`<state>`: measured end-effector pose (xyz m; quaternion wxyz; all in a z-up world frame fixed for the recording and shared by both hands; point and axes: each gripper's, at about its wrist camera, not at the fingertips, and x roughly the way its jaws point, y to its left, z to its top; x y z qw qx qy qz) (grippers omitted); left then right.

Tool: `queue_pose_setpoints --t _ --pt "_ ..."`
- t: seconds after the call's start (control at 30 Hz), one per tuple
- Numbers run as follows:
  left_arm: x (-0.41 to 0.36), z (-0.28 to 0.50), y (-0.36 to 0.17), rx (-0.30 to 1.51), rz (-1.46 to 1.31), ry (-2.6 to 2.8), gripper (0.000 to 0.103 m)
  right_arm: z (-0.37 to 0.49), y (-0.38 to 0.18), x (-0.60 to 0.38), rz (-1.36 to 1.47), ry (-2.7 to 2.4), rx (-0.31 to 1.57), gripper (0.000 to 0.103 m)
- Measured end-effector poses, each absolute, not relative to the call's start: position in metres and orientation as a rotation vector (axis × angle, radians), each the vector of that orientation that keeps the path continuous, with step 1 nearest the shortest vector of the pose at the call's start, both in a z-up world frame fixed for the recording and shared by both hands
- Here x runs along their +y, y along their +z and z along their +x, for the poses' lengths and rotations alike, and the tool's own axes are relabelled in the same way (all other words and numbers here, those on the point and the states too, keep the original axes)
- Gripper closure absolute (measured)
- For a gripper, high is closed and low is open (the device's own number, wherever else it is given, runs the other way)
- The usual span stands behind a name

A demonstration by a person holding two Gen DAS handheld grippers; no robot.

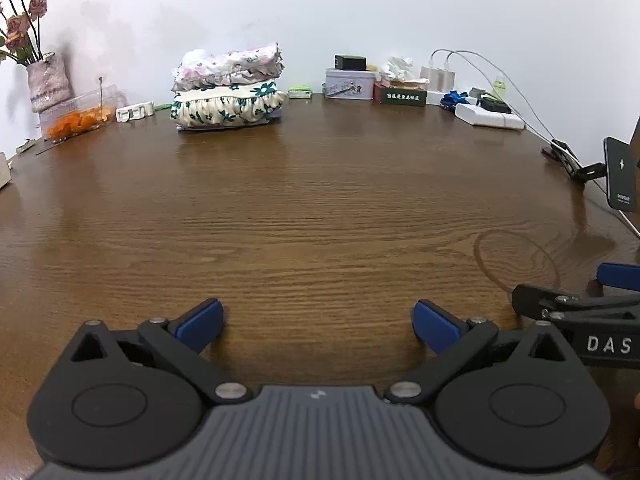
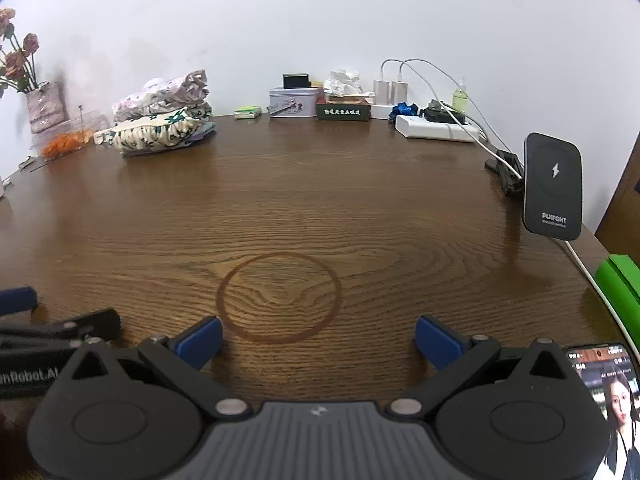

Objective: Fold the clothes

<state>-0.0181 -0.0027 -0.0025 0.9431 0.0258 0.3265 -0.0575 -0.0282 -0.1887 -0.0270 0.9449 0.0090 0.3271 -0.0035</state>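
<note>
Even, soft indoor light; white wall (image 1: 360, 8) bright, slightly washed. Dull sheen on the desk (image 1: 320, 200) with faint reflections beneath far objects. Strong fisheye bowing, dark vignette in the upper corners. Focus crisp centrally, softer toward the edges.

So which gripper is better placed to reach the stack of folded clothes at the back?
Left, probably. The folded clothes sit nearly straight ahead of the open left gripper; from the open right gripper they lie far left.

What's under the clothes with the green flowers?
Under the green-flowered piece a thin bluish-purple layer peeks out, lying on the table. Only its edge shows; the rest is covered. A pink-flowered piece sits on top.
</note>
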Motion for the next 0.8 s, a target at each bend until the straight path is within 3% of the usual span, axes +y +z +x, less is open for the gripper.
queue_pose_setpoints --t 0.8 --pt "-0.0044 -0.0142 -0.0030 0.666 0.054 -0.101 0.001 -0.0262 -0.0257 -0.1894 0.011 0.014 0.667 0.000"
